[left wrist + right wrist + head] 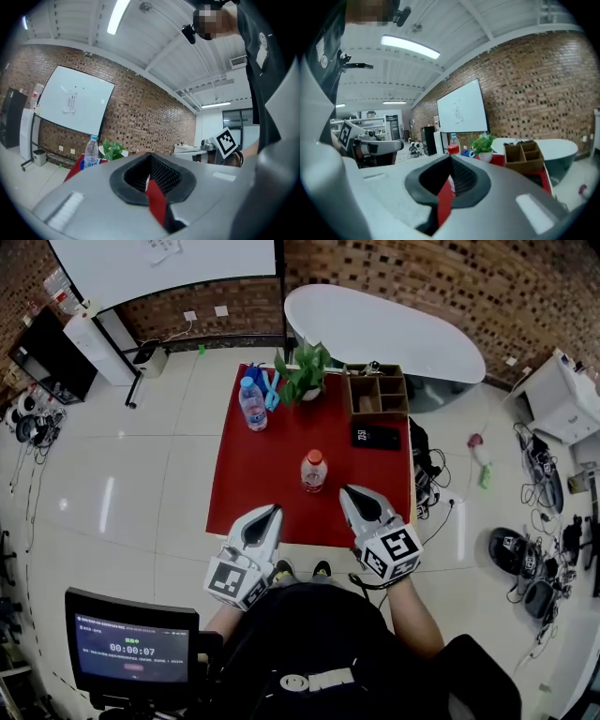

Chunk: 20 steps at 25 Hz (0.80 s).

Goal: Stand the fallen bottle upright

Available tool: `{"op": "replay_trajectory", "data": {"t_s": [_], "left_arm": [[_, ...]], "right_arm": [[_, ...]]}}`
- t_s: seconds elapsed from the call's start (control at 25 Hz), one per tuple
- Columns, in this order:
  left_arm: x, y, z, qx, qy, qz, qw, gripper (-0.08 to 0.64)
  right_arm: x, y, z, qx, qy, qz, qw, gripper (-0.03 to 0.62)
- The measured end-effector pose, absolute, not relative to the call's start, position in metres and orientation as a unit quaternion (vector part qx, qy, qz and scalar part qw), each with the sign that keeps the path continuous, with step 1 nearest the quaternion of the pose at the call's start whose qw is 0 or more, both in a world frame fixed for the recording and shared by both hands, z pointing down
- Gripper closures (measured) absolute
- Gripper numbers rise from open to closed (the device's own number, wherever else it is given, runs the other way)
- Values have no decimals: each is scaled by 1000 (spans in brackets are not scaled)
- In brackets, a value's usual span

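Head view: one red table (246, 486), bearing a red-capped bottle (313, 471) upright at its middle, a blue-capped bottle (252, 403) upright at the far left corner beside a plant (305, 371), and a wooden organizer (377, 392) at the far right. Left gripper (273, 511) and right gripper (346, 491): both over the near edge, apart from the red-capped bottle, jaws pressed together on nothing. No bottle lies on its side, so the task appears complete, which would explain why both tools are held clear and empty.
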<state>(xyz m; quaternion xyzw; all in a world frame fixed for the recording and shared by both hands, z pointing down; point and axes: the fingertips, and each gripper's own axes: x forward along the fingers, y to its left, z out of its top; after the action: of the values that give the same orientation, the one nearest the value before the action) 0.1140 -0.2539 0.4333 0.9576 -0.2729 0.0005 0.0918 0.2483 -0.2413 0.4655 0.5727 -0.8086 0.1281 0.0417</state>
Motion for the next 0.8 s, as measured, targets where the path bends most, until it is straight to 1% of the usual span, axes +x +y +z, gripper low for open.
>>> {"op": "replay_trajectory", "data": {"t_s": [0.12,0.28,0.48,0.64,0.8], "left_arm": [[121,-251,431,958,-270,1,92,558],[127,-245,428,958,-271,2,90,558],[137,-226,430,957,-277,9,88,558],[131,-214,434,949,-302,25,88,558],[121,-202,443,939,-331,36,89,558]], "right_arm": [[249,-220,480,576,-799,169,17,589],[248,-214,477,561,-812,161,23,589],[251,-209,469,540,-828,152,12,589],[243,-200,479,513,-841,172,1,589],[232,-188,494,481,-858,181,8,589]]}}
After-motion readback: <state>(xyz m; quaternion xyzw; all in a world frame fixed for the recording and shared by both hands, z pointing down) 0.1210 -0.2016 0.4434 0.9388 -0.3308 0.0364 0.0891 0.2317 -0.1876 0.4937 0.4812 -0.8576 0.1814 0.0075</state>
